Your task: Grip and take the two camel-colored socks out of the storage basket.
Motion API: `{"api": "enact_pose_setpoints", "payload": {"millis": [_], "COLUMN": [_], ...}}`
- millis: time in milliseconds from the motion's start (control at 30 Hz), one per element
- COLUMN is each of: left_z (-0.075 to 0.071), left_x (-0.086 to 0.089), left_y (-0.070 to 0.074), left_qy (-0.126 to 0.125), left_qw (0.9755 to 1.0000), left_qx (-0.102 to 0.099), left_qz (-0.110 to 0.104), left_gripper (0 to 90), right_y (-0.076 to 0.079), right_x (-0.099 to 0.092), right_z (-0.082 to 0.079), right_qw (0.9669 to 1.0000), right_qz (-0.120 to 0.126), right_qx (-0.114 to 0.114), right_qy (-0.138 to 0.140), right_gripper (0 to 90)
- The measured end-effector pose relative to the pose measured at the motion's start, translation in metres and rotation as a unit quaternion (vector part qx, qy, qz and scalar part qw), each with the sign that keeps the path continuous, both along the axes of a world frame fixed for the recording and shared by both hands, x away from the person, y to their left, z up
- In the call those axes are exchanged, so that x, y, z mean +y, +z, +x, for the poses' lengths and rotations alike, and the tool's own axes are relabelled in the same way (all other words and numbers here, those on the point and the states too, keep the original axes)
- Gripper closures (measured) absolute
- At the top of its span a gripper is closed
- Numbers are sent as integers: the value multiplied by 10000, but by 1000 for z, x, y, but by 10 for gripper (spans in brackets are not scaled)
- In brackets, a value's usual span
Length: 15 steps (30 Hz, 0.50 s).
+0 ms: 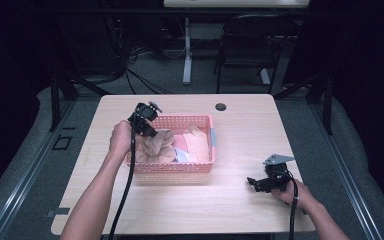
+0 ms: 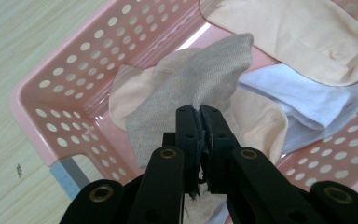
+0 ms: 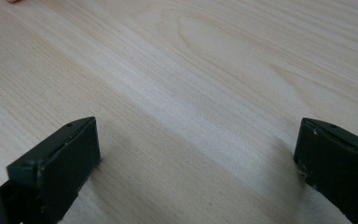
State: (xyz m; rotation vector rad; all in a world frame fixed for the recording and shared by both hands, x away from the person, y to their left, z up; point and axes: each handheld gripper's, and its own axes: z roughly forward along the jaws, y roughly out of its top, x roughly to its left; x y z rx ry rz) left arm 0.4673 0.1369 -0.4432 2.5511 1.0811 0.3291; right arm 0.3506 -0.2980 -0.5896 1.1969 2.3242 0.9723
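A pink perforated basket (image 1: 205, 167) stands in the middle of the wooden table (image 1: 240, 127) and holds several socks. My left gripper (image 1: 150, 131) hangs over its left end, jaws shut on a grey-beige sock (image 2: 186, 88) that drapes down from the pinch. In the left gripper view the gripper (image 2: 200, 112) clamps the sock's edge above a peach sock (image 2: 126, 98). A white sock (image 2: 303, 95) and another peach sock (image 2: 298, 32) lie further along the basket (image 2: 51, 112). My right gripper (image 1: 254, 183) rests low near the table's front right, jaws wide apart with bare wood between them (image 3: 196, 140).
A round cable hole (image 1: 221, 106) sits near the table's far edge. Beyond the table stand a black chair (image 1: 245, 45) and a white desk leg (image 1: 187, 55). Bare tabletop lies right of the basket and along the front edge.
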Motion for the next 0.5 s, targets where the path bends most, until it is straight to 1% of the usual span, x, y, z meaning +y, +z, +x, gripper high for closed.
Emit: {"api": "enact_pose_setpoints", "payload": {"millis": [67, 100, 267, 367, 500], "left_z": [-1, -1, -2, -3, -4], "left_x": [1, 1, 3, 4, 7], "left_y": [7, 7, 16, 22, 31], "left_qy": [-22, -22, -39, -54, -32], "left_qw": [10000, 10000, 9999, 9999, 9997], "left_qx": [-21, -21, -71, -84, -130], "left_qz": [-1, -1, -98, -97, -219], "left_gripper": [864, 864, 864, 864, 864], "right_y": [0, 0, 0, 0, 0], "right_x": [0, 0, 0, 0, 0], "right_z": [0, 0, 0, 0, 0], "right_qw": [10000, 10000, 10000, 10000, 10000], "right_qz": [-1, -1, 0, -2, -3], "right_qx": [1, 1, 0, 1, 7], "right_qy": [1, 1, 1, 2, -3], "right_gripper": [0, 0, 0, 0, 0]}}
